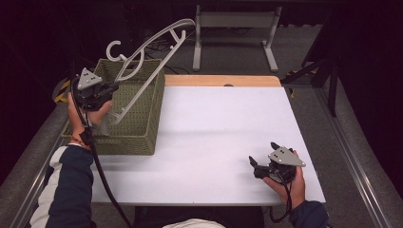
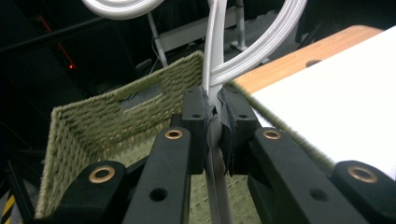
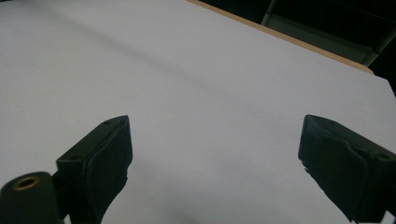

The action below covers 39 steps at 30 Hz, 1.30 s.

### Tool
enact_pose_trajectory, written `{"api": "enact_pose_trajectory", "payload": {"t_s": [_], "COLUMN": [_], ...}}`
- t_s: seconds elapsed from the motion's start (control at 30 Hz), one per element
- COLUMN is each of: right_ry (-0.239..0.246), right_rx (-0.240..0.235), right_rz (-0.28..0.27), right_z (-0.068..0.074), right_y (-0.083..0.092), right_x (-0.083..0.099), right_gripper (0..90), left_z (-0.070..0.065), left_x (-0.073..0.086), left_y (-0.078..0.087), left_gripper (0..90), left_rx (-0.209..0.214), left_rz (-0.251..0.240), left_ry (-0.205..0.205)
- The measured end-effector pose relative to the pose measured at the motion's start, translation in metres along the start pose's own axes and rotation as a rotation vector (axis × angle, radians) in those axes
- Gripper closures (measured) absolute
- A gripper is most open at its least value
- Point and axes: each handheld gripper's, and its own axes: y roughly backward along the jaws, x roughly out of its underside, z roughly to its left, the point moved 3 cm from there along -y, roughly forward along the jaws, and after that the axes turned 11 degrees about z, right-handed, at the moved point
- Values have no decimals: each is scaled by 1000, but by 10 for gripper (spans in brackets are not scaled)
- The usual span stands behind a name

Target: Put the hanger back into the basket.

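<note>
A person sits at a white table [image 1: 214, 142] with a two-jaw gripper in each hand. The left gripper [image 1: 111, 88] is clamped on a white plastic clothes hanger [image 1: 142, 71], its pads pinching the hanger's thin lower bar — the left gripper view shows that bar [image 2: 214, 135] squeezed between the two black jaws, with the curved arm of the hanger rising just beyond them. The hanger tilts up and away from the gripper, its hook end [image 1: 114, 50] above the far rim of a green woven basket [image 1: 142, 128] and its long arm reaching out past the basket's right wall. The basket stands at the table's left edge, directly under the gripper and hanger (the hanger's low end dips inside it). The right gripper [image 1: 260, 164] rests near the table's front right corner, well apart from the hanger — its jaws spread wide with nothing between them.
</note>
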Motion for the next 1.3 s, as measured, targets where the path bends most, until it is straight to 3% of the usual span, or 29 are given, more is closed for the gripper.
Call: {"api": "enact_pose_trajectory", "payload": {"t_s": [0.13,0.27,0.6,0.9,1.17,1.3], "right_ry": [2,4,13,19,21,19], "right_rx": [-2,0,-4,-6,-7,-8], "right_rz": [7,9,19,23,23,22], "right_z": [1,1,3,4,5,4], "right_y": [-1,-2,-3,-4,-4,-4], "right_x": [0,1,1,1,1,1], "right_gripper": [106,106,106,107,108,108], "left_z": [10,16,28,37,38,37], "left_x": [5,7,18,34,34,32], "left_y": [-2,-5,-18,-31,-34,-33], "left_gripper": [815,815,813,807,804,730], "left_rx": [-15,-46,-65,-71,-78,-100], "left_rz": [5,40,92,187,211,199], "left_ry": [21,-16,-15,0,3,6]}}
